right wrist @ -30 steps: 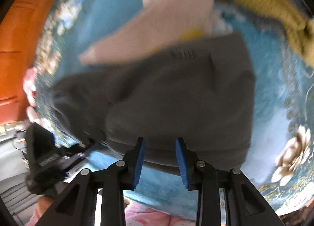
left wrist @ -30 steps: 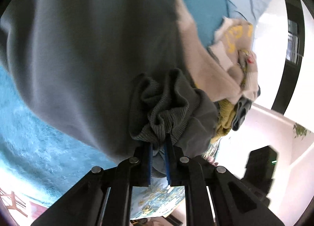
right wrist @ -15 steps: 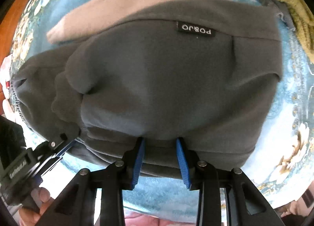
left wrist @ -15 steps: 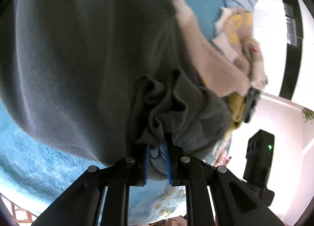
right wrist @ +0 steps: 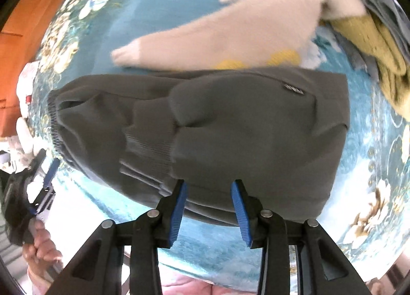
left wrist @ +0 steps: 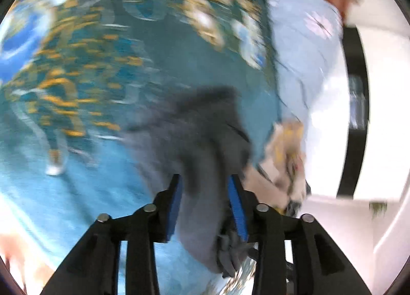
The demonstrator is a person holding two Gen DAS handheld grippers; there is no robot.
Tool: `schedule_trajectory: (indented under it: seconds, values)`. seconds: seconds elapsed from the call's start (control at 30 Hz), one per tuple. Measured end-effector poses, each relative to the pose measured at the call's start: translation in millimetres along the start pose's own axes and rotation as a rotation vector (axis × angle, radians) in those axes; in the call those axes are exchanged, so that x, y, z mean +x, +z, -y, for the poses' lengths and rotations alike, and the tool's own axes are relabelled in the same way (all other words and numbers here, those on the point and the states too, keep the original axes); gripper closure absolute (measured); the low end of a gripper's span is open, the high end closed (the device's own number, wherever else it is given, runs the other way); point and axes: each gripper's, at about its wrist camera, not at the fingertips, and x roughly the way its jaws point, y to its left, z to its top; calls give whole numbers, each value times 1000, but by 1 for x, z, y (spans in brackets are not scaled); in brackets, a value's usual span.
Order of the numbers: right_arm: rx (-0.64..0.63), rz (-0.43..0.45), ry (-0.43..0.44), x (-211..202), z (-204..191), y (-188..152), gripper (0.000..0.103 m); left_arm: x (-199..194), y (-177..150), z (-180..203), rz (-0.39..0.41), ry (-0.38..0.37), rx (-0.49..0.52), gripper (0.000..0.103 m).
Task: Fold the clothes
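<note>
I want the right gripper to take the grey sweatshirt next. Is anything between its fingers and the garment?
Nothing visible: the open right gripper sits right at the near edge of the grey sweatshirt. The cream garment lies beyond it.

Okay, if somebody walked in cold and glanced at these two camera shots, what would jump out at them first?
Probably the dark grey sweatshirt, folded into a thick bundle on the teal floral bedspread, filling the middle of the right wrist view just beyond the open blue-padded right gripper. Behind it lie a pale pink garment and a mustard knit at upper right. The left wrist view is heavily blurred; its left gripper has open jaws.
</note>
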Motion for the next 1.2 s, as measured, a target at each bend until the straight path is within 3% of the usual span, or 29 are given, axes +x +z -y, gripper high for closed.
schedule_trajectory:
  seconds: [0.03,0.1,0.27,0.57,0.7,0.9,1.07,1.2]
  values:
    - [-10,4,2,-3,-3,2,60,-2,4,-11,17,10,-33,59]
    - [-35,10,-6,-7,-7,5,58,1,6,-23,36,21,-75,43]
    - [-46,15,-30,-12,-7,6,57,25,11,-47,41,-14,-202,41]
    - [-35,17,-51,-22,6,22,57,65,14,-38,9,-58,-151,38]
    - [-37,11,-53,-25,11,21,57,61,14,-39,11,-72,-141,41]
    - [-69,10,-48,-32,4,22,57,52,7,-39,32,-100,-151,55]
    - [-49,29,-28,-37,7,25,57,41,5,-9,44,-64,-43,61]
    - [-33,45,-12,-41,9,28,57,27,-6,45,38,-51,171,63]
